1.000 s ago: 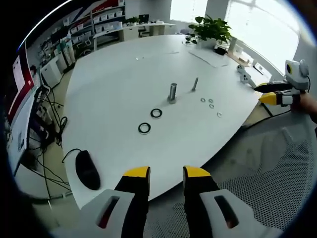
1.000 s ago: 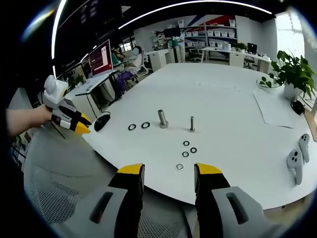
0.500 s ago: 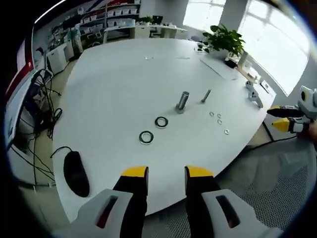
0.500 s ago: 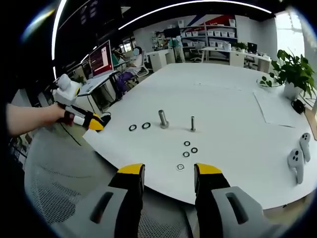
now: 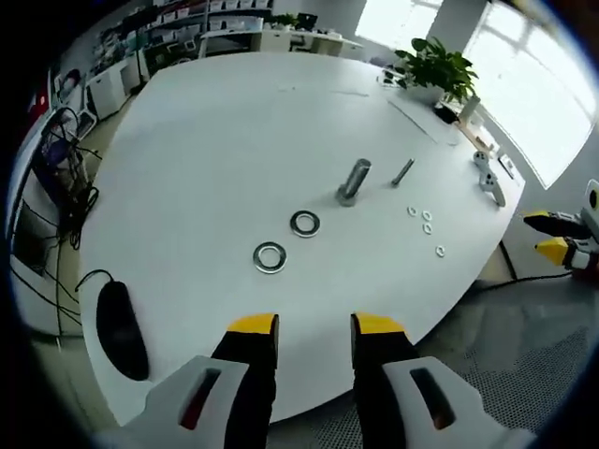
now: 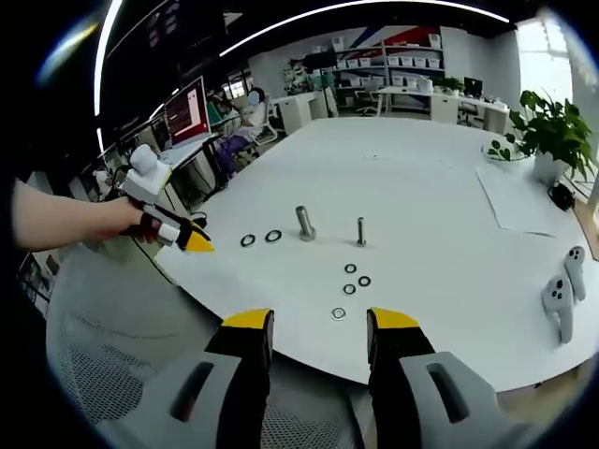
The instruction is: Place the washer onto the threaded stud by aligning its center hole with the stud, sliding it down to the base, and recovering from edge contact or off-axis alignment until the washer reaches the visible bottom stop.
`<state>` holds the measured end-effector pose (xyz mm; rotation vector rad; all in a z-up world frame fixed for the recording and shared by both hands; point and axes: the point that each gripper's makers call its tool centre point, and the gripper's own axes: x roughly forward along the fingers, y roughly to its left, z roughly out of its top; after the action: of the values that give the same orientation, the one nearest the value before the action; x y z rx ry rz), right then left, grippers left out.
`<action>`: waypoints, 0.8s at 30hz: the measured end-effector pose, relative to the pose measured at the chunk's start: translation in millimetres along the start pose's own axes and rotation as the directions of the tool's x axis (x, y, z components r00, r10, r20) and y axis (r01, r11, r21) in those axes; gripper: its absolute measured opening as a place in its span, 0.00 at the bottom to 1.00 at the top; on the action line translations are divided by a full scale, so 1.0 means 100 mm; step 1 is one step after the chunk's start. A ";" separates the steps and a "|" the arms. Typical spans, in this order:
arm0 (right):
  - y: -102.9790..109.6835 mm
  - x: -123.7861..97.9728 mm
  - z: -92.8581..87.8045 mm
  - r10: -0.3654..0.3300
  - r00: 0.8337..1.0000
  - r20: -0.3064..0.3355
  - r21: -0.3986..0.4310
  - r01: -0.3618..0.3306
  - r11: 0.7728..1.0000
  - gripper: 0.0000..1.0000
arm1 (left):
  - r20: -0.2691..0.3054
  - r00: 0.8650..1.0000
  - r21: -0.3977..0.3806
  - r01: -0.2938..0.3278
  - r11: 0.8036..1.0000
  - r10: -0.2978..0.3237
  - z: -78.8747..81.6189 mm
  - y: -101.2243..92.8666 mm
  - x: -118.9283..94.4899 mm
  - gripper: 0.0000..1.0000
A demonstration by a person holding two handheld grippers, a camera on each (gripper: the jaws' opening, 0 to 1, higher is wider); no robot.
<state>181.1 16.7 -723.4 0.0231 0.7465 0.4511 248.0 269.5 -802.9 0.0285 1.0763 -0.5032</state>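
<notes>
On the white table stand a thick stud and a thin stud. Two large washers lie flat in front of the thick stud, and several small washers lie near the thin one. My left gripper hovers over the table's near edge, open and empty. The right gripper view has the thick stud, thin stud, large washers and small washers. My right gripper is open and empty, short of the table edge. The left gripper enters there from the left, held by a hand.
A black mouse lies at the table's left edge. A potted plant, paper sheet and two white controllers sit at the far side. A mesh chair is below the grippers. Desks, a monitor and shelves stand behind.
The left gripper has moved forward and closer to the table edge, so the washers and studs look nearer. The right gripper view has barely shifted. Both stay open.
</notes>
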 end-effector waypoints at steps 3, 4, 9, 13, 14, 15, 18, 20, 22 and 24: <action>0.00 0.00 0.00 0.002 1.000 -0.001 -0.004 -0.002 1.000 0.42 | -0.024 1.000 0.028 -0.014 1.000 0.015 -0.01 0.02 0.05 0.30; 0.01 0.00 0.00 0.003 1.000 -0.003 -0.005 -0.003 1.000 0.42 | -0.032 0.999 0.039 -0.022 0.999 0.023 -0.01 0.04 0.06 0.31; 0.01 0.00 -0.01 0.006 1.000 -0.005 -0.009 -0.006 1.000 0.42 | -0.041 0.999 0.042 -0.030 0.999 0.031 0.07 0.15 0.14 0.33; 0.00 0.00 0.00 0.004 1.000 -0.001 -0.012 -0.004 1.000 0.41 | -0.042 0.999 -0.063 -0.003 0.998 0.000 0.03 0.13 0.24 0.31; 0.01 0.00 0.01 0.005 1.000 0.003 -0.007 -0.005 1.000 0.41 | -0.062 0.998 -0.059 -0.012 0.998 0.009 -0.01 0.15 0.26 0.31; 0.01 0.00 0.00 0.006 1.000 0.001 -0.005 -0.006 1.000 0.41 | -0.088 0.996 -0.055 -0.030 0.998 0.025 -0.07 0.19 0.29 0.31; 0.01 0.00 -0.01 0.005 1.000 -0.003 -0.008 -0.005 1.000 0.41 | -0.086 0.996 -0.049 -0.035 0.998 0.031 -0.06 0.18 0.32 0.32; 0.01 0.00 -0.01 0.004 1.000 -0.006 -0.006 -0.004 1.000 0.41 | -0.099 0.994 -0.027 -0.046 0.999 0.043 -0.04 0.23 0.33 0.32; 0.01 0.01 -0.01 0.006 1.000 -0.008 -0.010 -0.006 1.000 0.41 | -0.104 0.993 -0.006 -0.057 0.998 0.056 0.00 0.26 0.33 0.33; 0.02 0.01 -0.02 0.009 1.000 -0.012 -0.013 -0.010 1.000 0.41 | -0.108 0.991 0.036 -0.073 0.997 0.076 0.03 0.31 0.34 0.33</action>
<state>180.0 18.6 -725.1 0.0116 0.7556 0.4654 276.3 283.1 -837.2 0.1253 1.1696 -0.4553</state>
